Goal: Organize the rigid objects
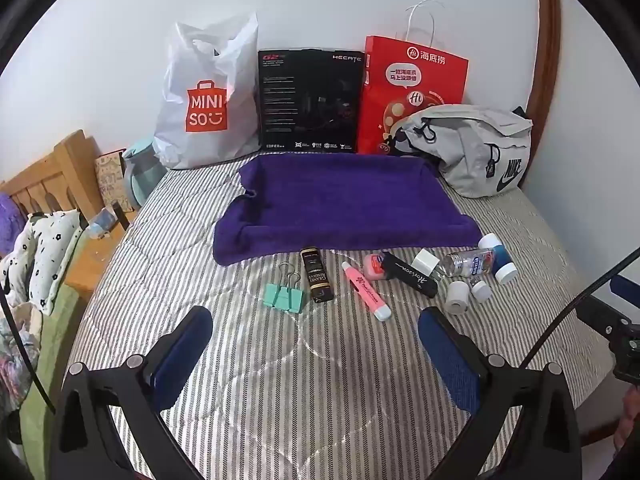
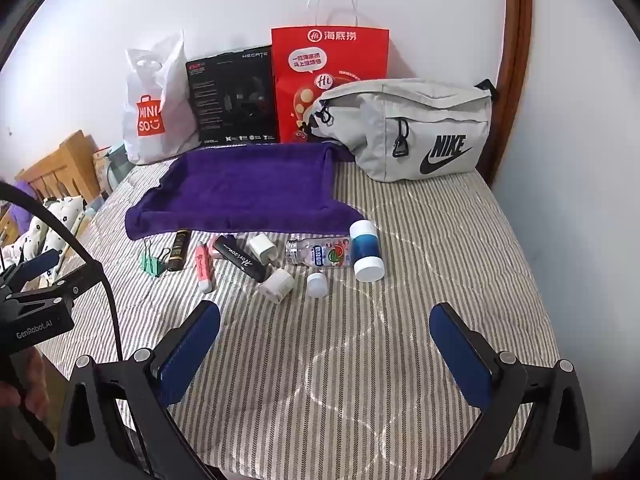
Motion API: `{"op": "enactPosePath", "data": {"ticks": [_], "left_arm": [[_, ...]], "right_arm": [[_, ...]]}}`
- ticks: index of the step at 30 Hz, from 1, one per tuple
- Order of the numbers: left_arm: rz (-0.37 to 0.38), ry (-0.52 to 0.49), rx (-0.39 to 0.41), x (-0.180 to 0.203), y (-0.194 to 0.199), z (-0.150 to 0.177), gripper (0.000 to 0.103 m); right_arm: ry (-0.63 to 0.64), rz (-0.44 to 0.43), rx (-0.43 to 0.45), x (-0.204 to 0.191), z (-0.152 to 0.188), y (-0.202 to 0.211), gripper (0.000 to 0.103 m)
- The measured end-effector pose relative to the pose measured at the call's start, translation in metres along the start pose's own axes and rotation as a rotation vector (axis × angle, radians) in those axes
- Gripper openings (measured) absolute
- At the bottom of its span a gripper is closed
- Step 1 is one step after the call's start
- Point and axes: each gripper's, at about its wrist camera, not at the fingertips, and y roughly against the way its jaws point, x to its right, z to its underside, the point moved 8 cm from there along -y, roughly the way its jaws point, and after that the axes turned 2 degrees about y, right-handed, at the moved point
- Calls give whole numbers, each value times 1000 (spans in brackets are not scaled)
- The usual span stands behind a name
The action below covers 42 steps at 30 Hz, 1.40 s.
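The left gripper [image 1: 316, 328] hangs above the striped bedspread [image 1: 280, 380] with its jaws spread wide and nothing between them, pointing toward the row of small items. The right gripper [image 2: 324, 332] is posed the same way, jaws released and empty, level with its partner; each shows at the edge of the other's view, so they sit side by side. A bit of a hand [image 2: 16, 384] shows at the left gripper's handle, though that corner is too blurred to tell the grip.

Just ahead of the jaws lie the things to sort, in a loose line across the bed: teal binder clips [image 1: 282, 294], a dark tube with gold lettering [image 1: 317, 280], a pink highlighter [image 1: 366, 292], a black bar marked "Horizon" [image 1: 410, 276], a white charger plug [image 1: 426, 263], a clear plastic bottle [image 2: 320, 254] on its side, a blue and white jar [image 2: 366, 250], and two small white caps [image 2: 317, 283].

Beyond them a purple towel [image 1: 340, 204] is spread, its edges turned up. Against the wall stand a white Miniso bag [image 1: 204, 96], a black box [image 1: 310, 100], a red paper bag [image 1: 412, 88] and a grey Nike pouch [image 2: 416, 128].
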Motion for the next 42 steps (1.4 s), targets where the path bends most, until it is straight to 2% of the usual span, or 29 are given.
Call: {"op": "enactPosePath", "data": {"ticks": [8,17,42], "left_arm": [[-8,5,-22,6,4,2,103],[18,6,-50,2,-6,5,103],[34,-14,-64,6,-15,7,103]], "right_arm": [[9,11,-12,-2,0,-1,103],[-2,9,-20,1,2,-1,103],[6,21,-19,0,-3,-1,103]]}}
